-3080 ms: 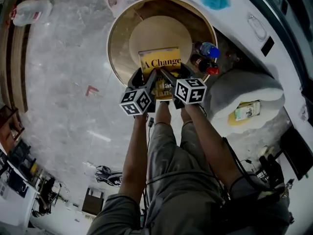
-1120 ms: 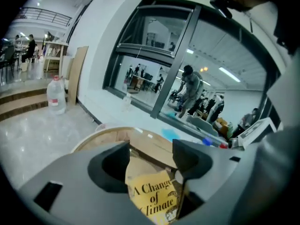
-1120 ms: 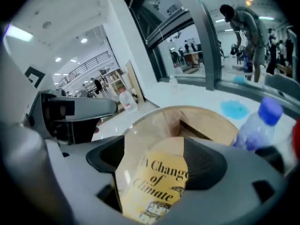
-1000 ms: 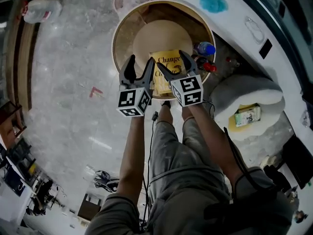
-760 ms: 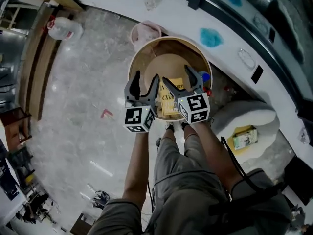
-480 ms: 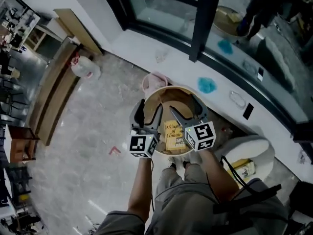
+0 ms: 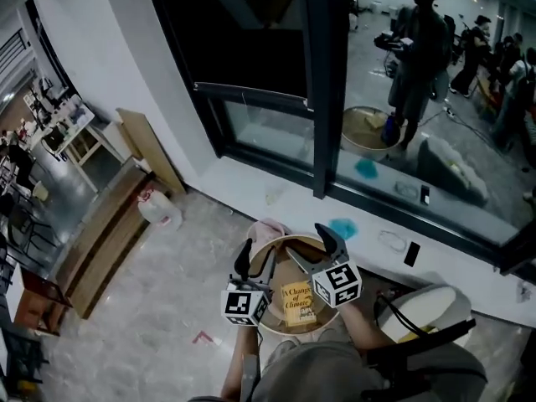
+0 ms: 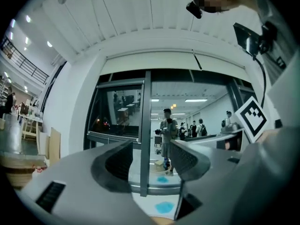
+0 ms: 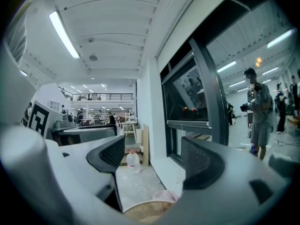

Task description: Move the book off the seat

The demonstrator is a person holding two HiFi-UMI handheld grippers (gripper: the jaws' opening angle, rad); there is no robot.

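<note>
Seat (image 7: 280, 243): a round tan bowl on the floor under the window; the task looks not yet done, since the book lies inside it, toward the near rim

Left gripper (image 7: 257, 258): held level, well above the seat; its jaws stand apart, though they have just been closing a little, with nothing between them and only the window's dark upright post far beyond

Right gripper (image 7: 306, 243): just beside the left one, jaws spread wide and empty, well apart from the book

Book (image 7: 298, 304): yellow cover up, flat on the cushion, touched by neither gripper; by my judgement the whole job is left: reach down, take it by an edge, lift it over the rim and set it down off the seat; only the head view shows it, while the right gripper view catches no more than a strip of the seat's rim at its bottom edge

Water jug (image 9: 132, 162): the right gripper view has it between the jaws, far off on the floor by the wall; the head view shows it at left near leaning boards; the left gripper view lacks it

Blue patch (image 8: 164, 206): on the white ledge, low between the left jaws; the head view puts it just behind the seat; absent from the right gripper view
</note>
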